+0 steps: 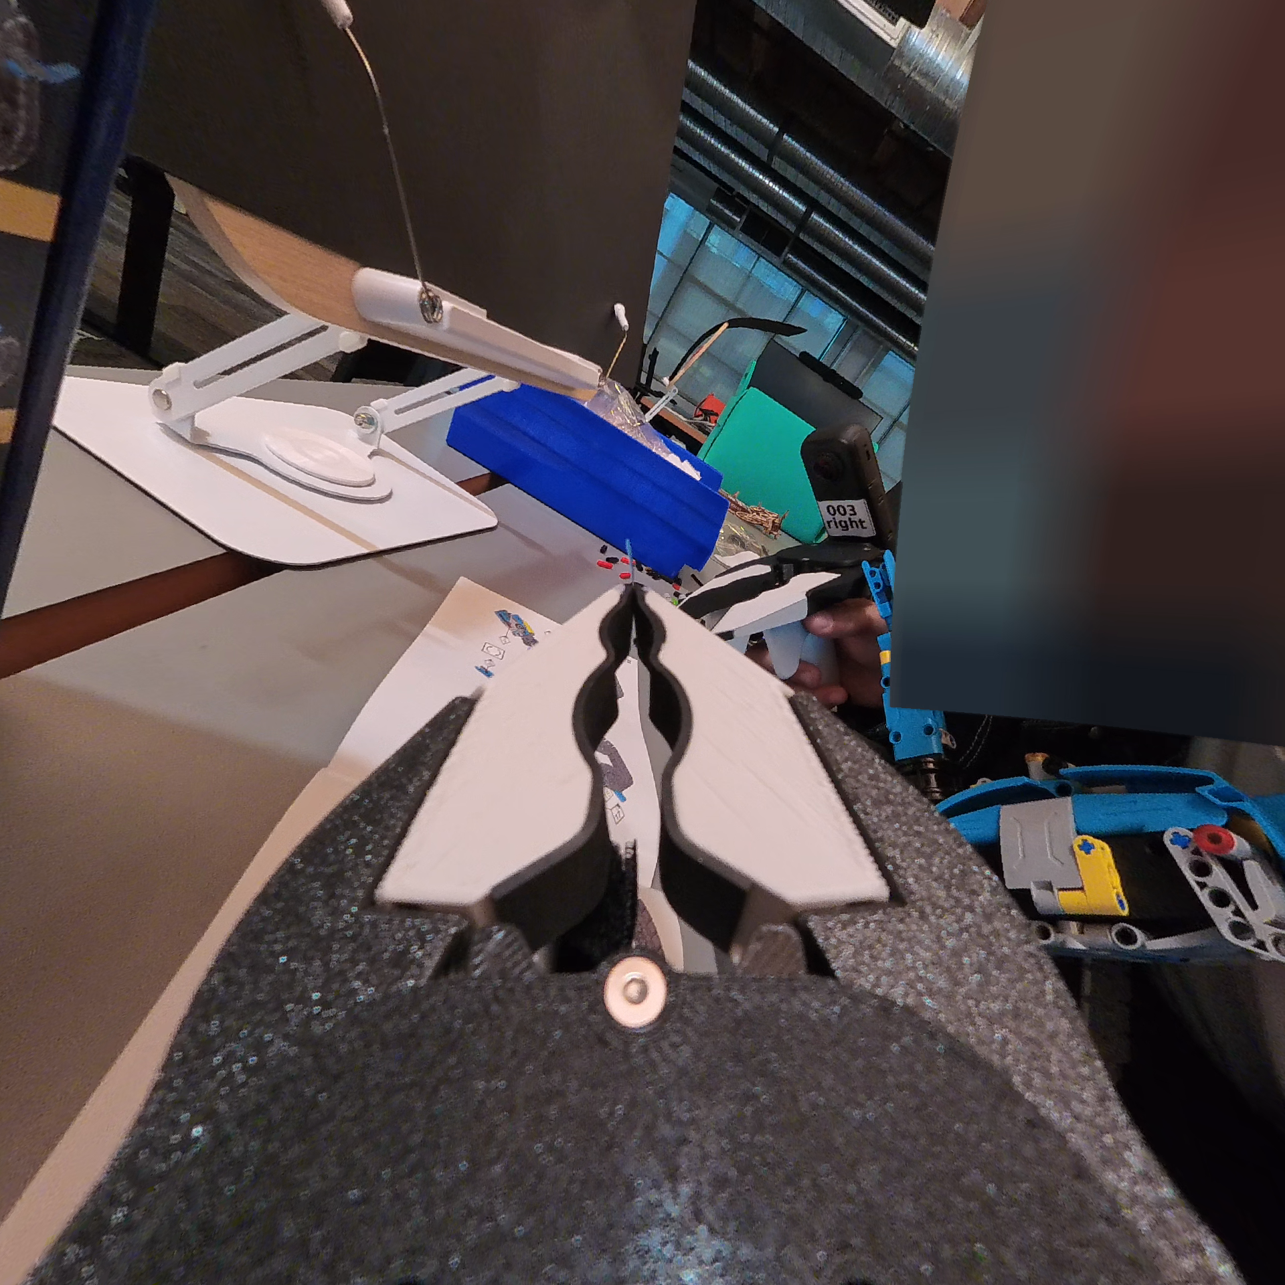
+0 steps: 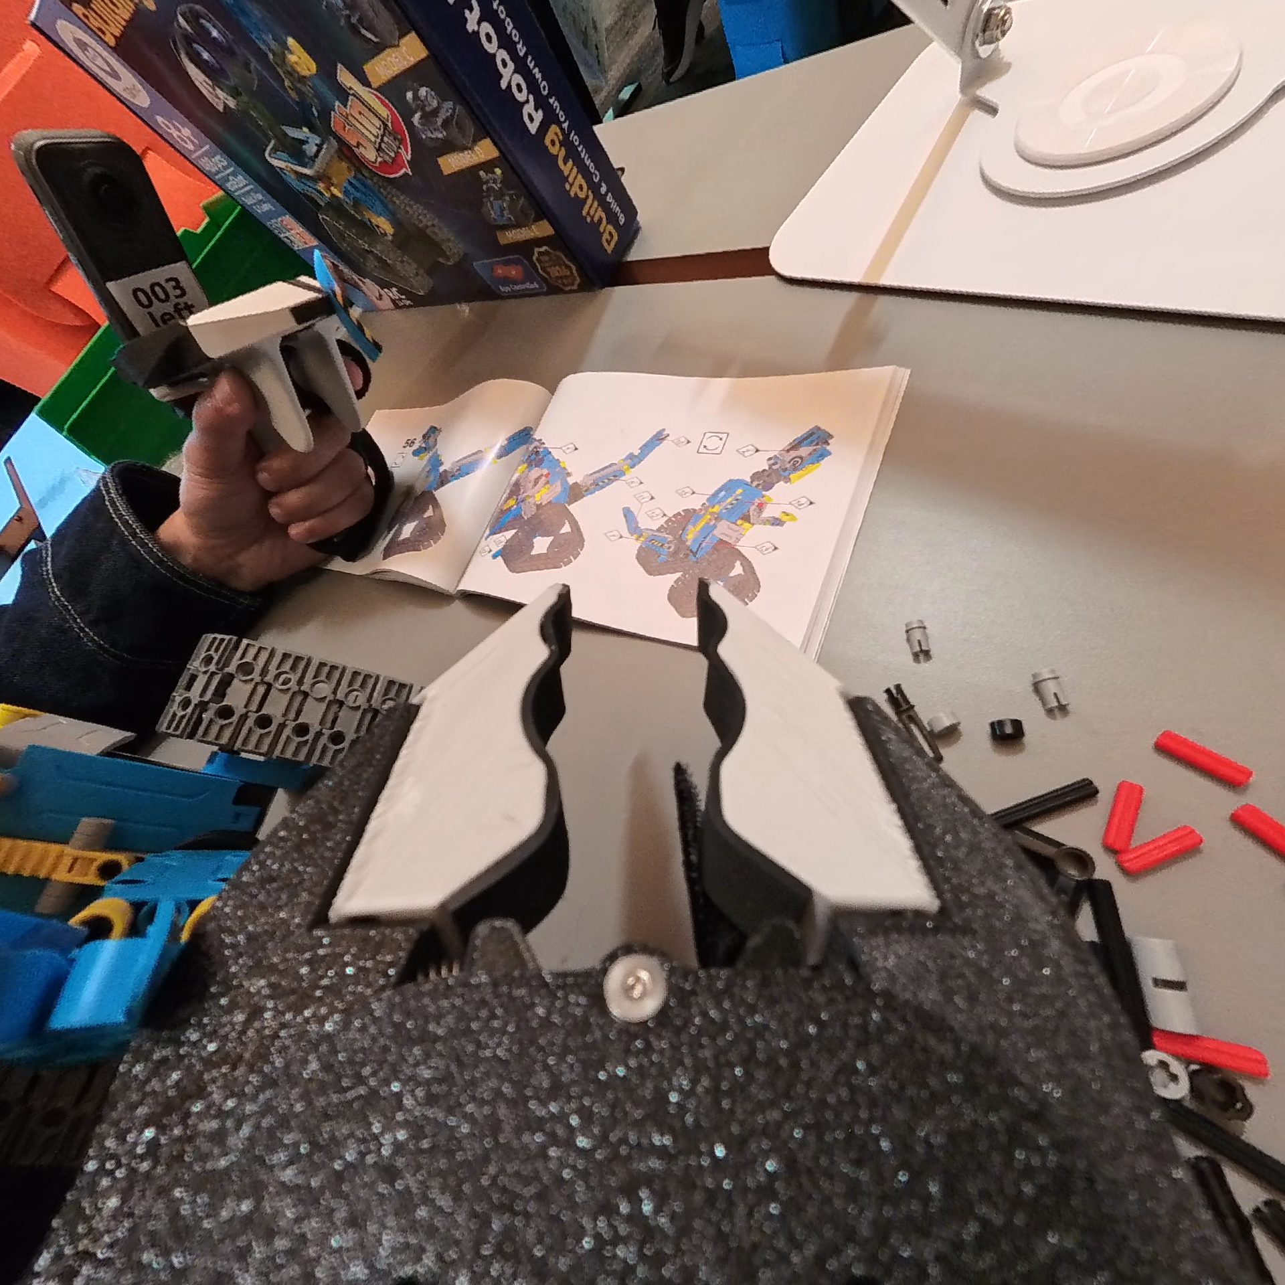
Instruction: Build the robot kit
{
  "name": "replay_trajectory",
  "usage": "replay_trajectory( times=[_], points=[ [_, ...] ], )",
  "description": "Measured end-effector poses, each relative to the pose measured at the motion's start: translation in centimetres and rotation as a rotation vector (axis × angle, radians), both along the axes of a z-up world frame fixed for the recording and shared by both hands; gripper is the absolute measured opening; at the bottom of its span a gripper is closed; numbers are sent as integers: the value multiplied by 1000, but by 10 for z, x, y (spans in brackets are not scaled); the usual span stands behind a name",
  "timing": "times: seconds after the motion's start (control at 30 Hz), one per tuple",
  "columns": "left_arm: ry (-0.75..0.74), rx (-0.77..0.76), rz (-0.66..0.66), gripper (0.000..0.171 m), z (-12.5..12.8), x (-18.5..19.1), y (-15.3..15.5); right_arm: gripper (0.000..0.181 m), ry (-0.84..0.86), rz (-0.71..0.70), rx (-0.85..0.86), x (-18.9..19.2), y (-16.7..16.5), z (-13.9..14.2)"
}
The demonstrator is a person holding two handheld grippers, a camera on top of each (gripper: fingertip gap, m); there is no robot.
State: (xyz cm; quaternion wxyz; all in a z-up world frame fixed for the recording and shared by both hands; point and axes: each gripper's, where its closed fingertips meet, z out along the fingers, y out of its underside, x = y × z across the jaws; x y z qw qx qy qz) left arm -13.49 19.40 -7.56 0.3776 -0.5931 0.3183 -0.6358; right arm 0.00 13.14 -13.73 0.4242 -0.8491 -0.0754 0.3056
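Two tongs: left (image 1: 634, 591) pinched on a thin blue piece (image 1: 629, 556), right (image 2: 633, 605) agape, empty, over booklet (image 2: 695, 500).

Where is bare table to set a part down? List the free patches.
Free: grey table between the open booklet and the white stand base. Crowded: red pins and black axles right of the right claw, the blue model on its left.

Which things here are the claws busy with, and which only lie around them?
With the claws: left claw, shut on a thin blue piece; right claw, open and empty, nearest the open booklet.
Lying about: red pins, grey connectors, black axles, kit box, white stand, part-built blue model.
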Motion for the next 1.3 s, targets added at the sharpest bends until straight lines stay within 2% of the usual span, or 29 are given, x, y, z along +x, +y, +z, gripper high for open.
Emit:
replay_trajectory(
  times=[0.27, 0.47, 0.67, 0.97, 1.3],
  points=[
    [-6, 7, -17, 0, 1, 0, -3, 35, 5, 11, -12, -2, 0, -4],
    [-10, 14, -28, 0, 2, 0, -5, 35, -172, -48, 94, 20, 8, 4],
    [-7, 14, -32, 0, 1, 1, -6, 33, -229, -94, 154, 35, 16, 13],
    [0, -6, -42, 0, 0, 2, -5, 29, -146, -167, 269, 51, 17, 47],
    [8, -8, -47, 0, -2, 3, -5, 28, -117, -184, 228, 52, 29, 29]
  ],
)
